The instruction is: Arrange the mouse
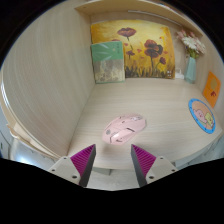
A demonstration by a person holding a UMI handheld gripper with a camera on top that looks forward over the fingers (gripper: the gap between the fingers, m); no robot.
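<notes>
A pale pink computer mouse (125,129) lies on the light wooden table (60,90), just ahead of my fingers and slightly right of their midline. My gripper (113,160) is open and empty, its two magenta pads (82,160) spread apart just short of the mouse. Nothing stands between the fingers.
A floral painting (135,50) and a smaller green picture (107,63) lean against the back wall. A vase with flowers (190,55) stands at the far right. A round blue-rimmed mat (204,113) lies to the right of the mouse, with an orange card (213,90) behind it.
</notes>
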